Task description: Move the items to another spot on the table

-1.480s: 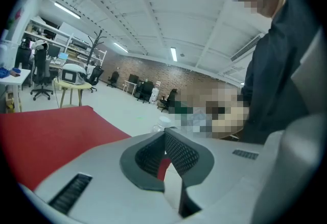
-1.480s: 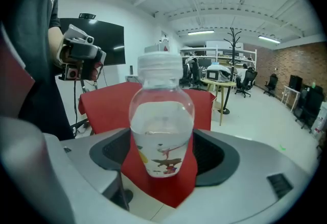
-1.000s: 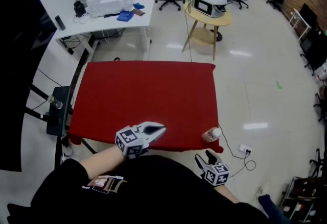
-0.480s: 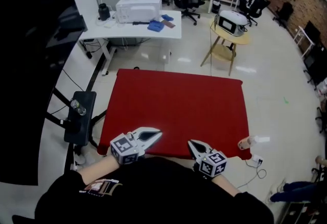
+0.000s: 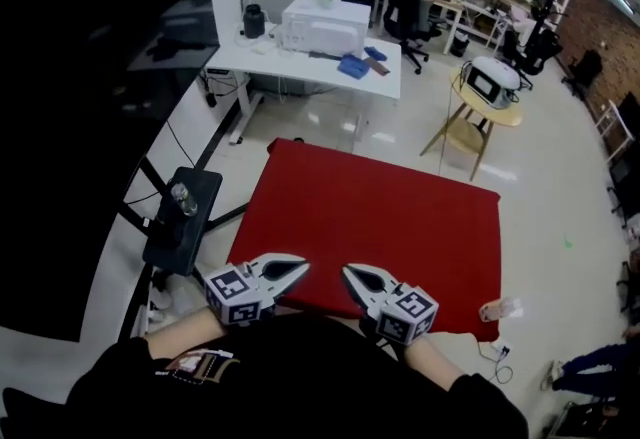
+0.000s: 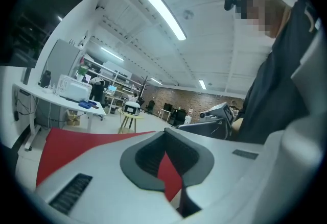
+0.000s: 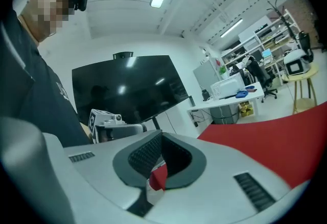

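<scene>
The red-covered table (image 5: 380,227) lies in front of me in the head view. A small brownish bottle with a white cap (image 5: 497,309) lies on its side at the table's near right corner. My left gripper (image 5: 300,269) and right gripper (image 5: 348,273) hover side by side over the near edge, tips pointing toward each other, well left of the bottle. Both are shut with nothing in them. In the left gripper view the jaws (image 6: 164,133) meet over red cloth; in the right gripper view the jaws (image 7: 161,135) meet too.
A black stand with a clear bottle (image 5: 180,217) is just left of the table. Beyond are a white desk with a printer (image 5: 315,52) and a round wooden side table (image 5: 480,112). A large dark screen (image 5: 90,127) fills the left. A cable (image 5: 495,357) lies on the floor.
The right gripper went from open, near the bottle, to shut and moved left beside the left gripper. The head view swung, so the table sits further right.
</scene>
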Available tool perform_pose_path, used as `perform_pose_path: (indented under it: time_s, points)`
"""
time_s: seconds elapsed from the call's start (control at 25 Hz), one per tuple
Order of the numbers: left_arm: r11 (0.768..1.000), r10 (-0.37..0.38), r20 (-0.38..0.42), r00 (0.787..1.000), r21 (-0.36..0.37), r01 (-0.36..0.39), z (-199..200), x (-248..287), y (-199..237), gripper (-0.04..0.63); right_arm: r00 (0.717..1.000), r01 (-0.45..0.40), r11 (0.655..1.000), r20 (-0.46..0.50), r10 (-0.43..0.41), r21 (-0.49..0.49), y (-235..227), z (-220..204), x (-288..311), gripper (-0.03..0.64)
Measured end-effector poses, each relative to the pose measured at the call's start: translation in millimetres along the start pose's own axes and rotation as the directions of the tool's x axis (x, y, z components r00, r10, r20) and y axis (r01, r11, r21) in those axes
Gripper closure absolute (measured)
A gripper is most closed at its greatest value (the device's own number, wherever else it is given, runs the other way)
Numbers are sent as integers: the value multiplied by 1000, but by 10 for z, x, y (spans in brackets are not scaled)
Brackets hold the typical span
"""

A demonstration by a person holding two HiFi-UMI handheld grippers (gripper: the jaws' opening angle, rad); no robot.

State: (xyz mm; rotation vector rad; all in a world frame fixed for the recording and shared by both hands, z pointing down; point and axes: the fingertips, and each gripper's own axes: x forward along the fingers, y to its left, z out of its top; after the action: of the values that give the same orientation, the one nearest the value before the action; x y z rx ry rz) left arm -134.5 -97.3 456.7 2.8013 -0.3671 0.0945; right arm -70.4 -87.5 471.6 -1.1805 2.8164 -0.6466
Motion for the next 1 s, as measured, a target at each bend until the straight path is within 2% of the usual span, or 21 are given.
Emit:
perform_pose_path:
  time_s: [0.16,0.32,0.6,0.8,1.0]
  points:
    - [999,38,5,999,11,-38,-14,65,-205,603,996,-91,996,-14,91,-24,168,16,-77,634]
    - [999,41,46,998,-6,-41,31,89,-302,603,991,-126,991,-59,122,-54,211,17,-79,634]
    - [1000,5,13,1000,-6,-5,-69,-196,-175,603,997,-56,997,-57,53,-60,416,-56,108,634]
    - [1000,12,11,1000,-12,-12,-43,-447,-21,603,996,-73,990,-61,66,-119,520,-37,347,634]
    - [999,34,32,999,-11,-33,-53,-578,99,603,996,-76,993,-56,71,-92,583,-33,443,634]
